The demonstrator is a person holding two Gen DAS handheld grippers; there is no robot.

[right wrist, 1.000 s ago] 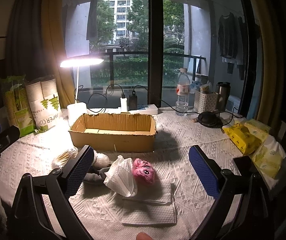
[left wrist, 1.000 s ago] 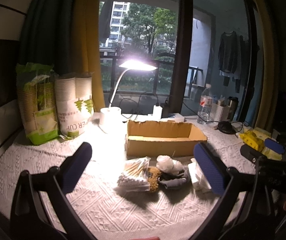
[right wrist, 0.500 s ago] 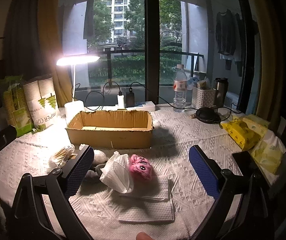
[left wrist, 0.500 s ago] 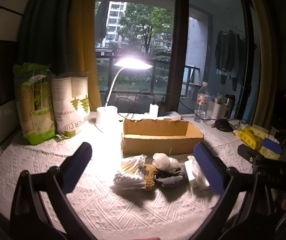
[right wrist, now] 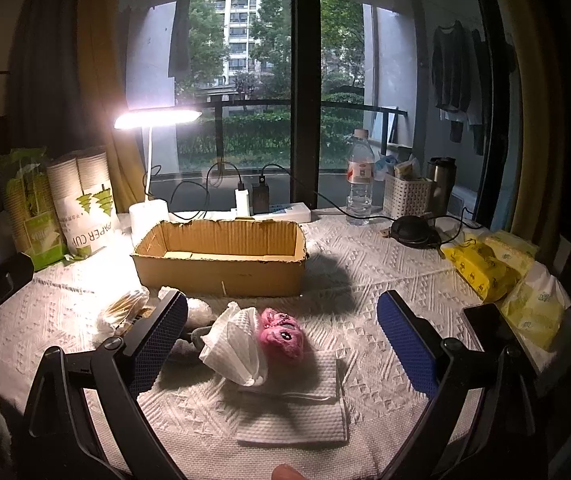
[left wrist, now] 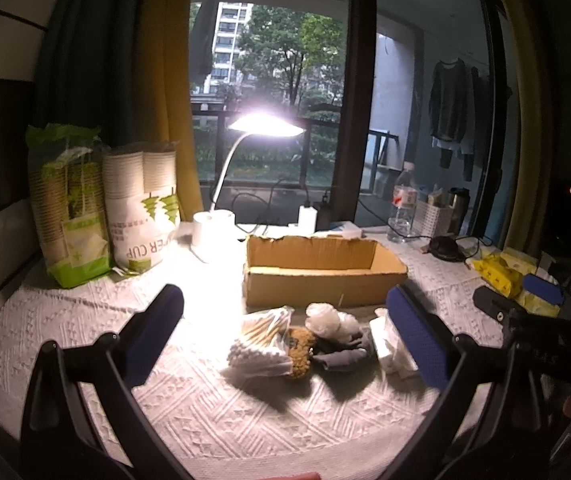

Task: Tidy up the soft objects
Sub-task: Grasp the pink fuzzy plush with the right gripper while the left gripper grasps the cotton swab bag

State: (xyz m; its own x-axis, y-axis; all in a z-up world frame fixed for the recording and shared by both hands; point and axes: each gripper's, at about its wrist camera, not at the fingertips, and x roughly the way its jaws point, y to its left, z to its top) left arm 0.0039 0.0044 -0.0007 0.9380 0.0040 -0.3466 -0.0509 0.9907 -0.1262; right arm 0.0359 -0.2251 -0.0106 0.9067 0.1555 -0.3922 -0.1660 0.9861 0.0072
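both grippers spread wide, nothing gripped, soft items piled in front of the box

right gripper (right wrist: 281, 336): blue-padded jaws wide apart, empty, above the white textured tablecloth (right wrist: 365, 280). nearest to it, a folded white paper towel (right wrist: 297, 416) lies flat on the cloth. on the towel's far edge sit a crumpled white face mask (right wrist: 237, 344) and a pink fuzzy plush toy (right wrist: 281, 334), touching each other.

left gripper (left wrist: 285, 336): jaws also wide apart, empty. between its pads in view: clear bag of cotton swabs (left wrist: 259, 344), brown fuzzy ball (left wrist: 301, 350) touching the bag, grey folded sock (left wrist: 343, 350) just right of it, white crinkled plastic wad (left wrist: 329, 318) behind. all in one cluster, resting on the cloth.

just behind the pile: open brown cardboard box (right wrist: 221, 256), upright, looks empty.

further back: lit white desk lamp (right wrist: 153, 120), sleeves of paper cups (right wrist: 85, 204) at left, clear water bottle (right wrist: 359, 178), white slatted basket (right wrist: 405, 196). yellow tissue packs (right wrist: 481, 264) far right.
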